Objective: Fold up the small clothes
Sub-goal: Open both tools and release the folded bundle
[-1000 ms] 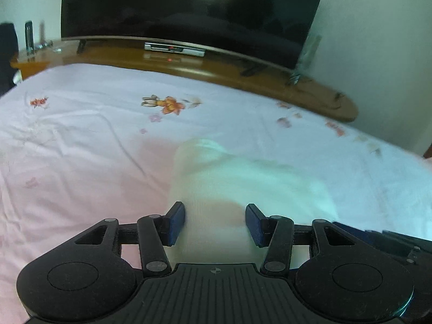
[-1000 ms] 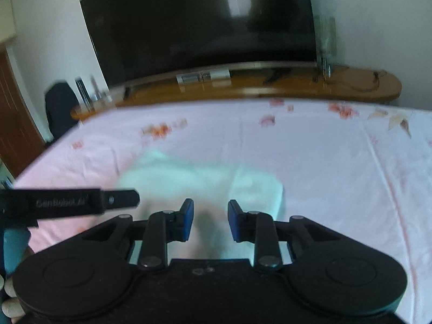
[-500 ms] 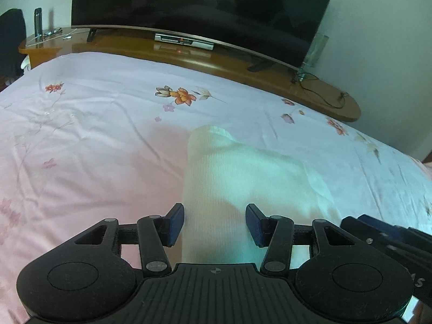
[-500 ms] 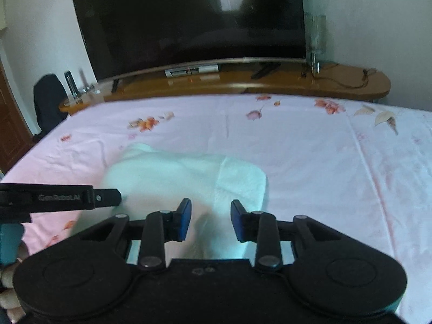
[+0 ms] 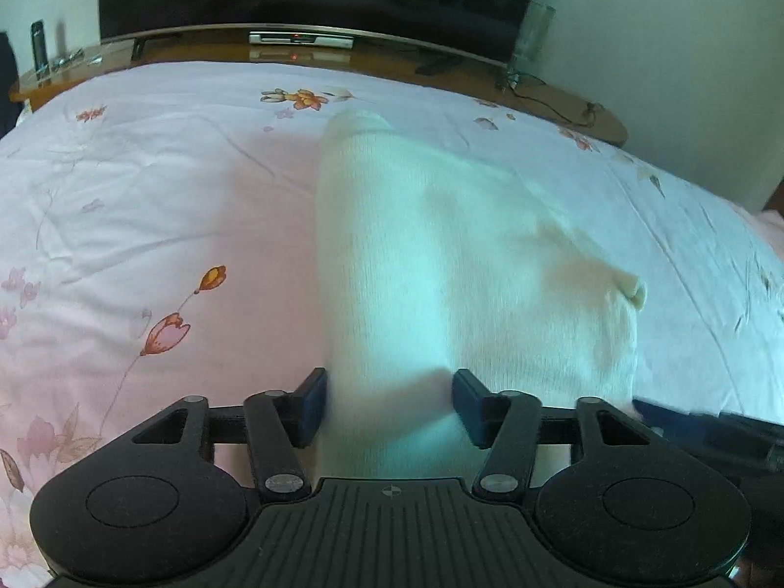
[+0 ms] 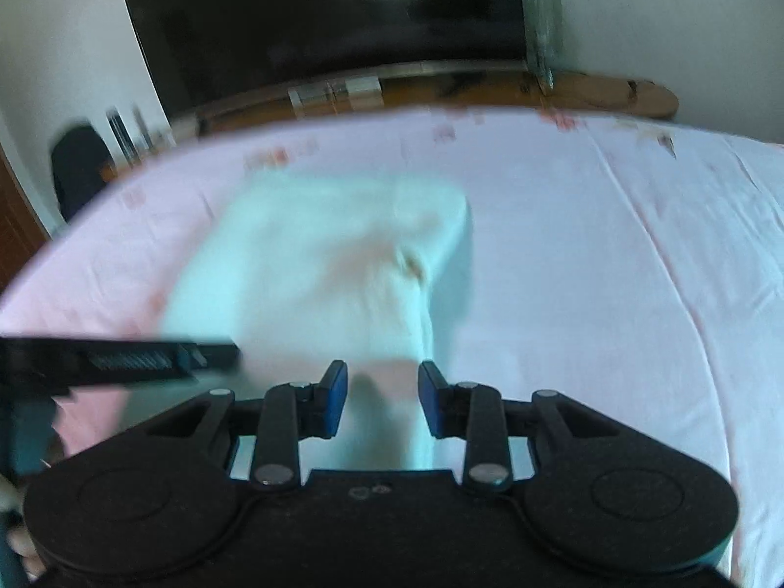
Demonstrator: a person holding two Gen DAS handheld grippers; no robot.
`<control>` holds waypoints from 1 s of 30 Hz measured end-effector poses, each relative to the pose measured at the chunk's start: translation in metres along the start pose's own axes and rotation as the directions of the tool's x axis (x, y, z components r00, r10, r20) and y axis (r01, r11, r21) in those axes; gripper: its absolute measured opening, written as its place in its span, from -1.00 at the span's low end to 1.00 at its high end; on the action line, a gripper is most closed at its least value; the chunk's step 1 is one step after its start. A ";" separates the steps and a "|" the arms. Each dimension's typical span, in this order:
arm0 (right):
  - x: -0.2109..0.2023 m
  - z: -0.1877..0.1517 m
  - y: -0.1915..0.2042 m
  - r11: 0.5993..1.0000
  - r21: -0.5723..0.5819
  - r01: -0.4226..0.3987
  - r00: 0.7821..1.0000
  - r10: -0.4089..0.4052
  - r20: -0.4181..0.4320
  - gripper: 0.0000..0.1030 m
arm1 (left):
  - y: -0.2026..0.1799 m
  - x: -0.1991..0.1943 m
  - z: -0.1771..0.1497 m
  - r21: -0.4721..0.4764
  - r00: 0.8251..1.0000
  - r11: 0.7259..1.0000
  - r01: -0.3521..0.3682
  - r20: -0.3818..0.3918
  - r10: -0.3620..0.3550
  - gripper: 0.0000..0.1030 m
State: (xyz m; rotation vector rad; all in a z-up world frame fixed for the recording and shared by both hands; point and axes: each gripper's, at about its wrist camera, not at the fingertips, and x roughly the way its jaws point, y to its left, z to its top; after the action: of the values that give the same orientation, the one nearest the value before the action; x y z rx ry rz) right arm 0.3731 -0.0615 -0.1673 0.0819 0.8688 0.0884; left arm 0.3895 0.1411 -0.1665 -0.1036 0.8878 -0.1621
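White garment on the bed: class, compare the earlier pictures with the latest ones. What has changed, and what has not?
Both wrist views have drawn closer to the white garment, which now fills more of each frame. The left gripper and right gripper remain open with cloth lying between their fingers, nothing clamped. The garment stays on the floral sheet.

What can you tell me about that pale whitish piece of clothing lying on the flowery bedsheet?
The pale whitish knitted garment looks soft and finely ribbed, with a greenish tint from the light. It lies on the pink floral bedsheet, already folded over into a rough rectangle, rounded along its left fold, with a small puckered corner at the right. Its near edge runs between the open blue-padded fingers of the left gripper and of the right gripper. Whether any pad touches the cloth is unclear; the right view is blurred.
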 end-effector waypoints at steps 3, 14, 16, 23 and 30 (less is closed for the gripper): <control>-0.003 0.001 -0.003 0.998 0.061 0.000 1.000 -0.001 0.008 -0.31 | 0.000 -0.008 0.001 0.010 1.000 1.000 0.008 -0.011 -0.008 0.12; -0.023 -0.014 -0.005 0.993 0.113 0.015 1.000 -0.015 -0.007 -0.22 | 0.000 -0.030 -0.008 0.020 1.000 1.000 -0.001 -0.025 0.002 0.14; -0.031 -0.010 -0.003 0.995 0.103 0.005 1.000 -0.007 0.019 -0.21 | 0.000 -0.037 -0.008 0.011 1.000 1.000 -0.003 -0.018 0.003 0.14; -0.066 -0.005 0.003 0.997 0.068 -0.044 0.995 0.038 0.094 0.32 | -0.009 -0.074 -0.006 -0.004 0.999 0.999 -0.039 0.029 0.039 0.57; -0.089 -0.012 -0.012 0.992 0.074 -0.100 0.991 0.093 0.093 0.43 | -0.029 -0.116 -0.021 -0.003 0.991 0.995 -0.105 0.079 0.105 0.64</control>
State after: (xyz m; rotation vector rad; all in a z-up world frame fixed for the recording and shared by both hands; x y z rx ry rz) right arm 0.3070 -0.0825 -0.1090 0.2004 0.7784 0.1402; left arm 0.2983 0.1338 -0.0867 -0.0622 0.8124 -0.0601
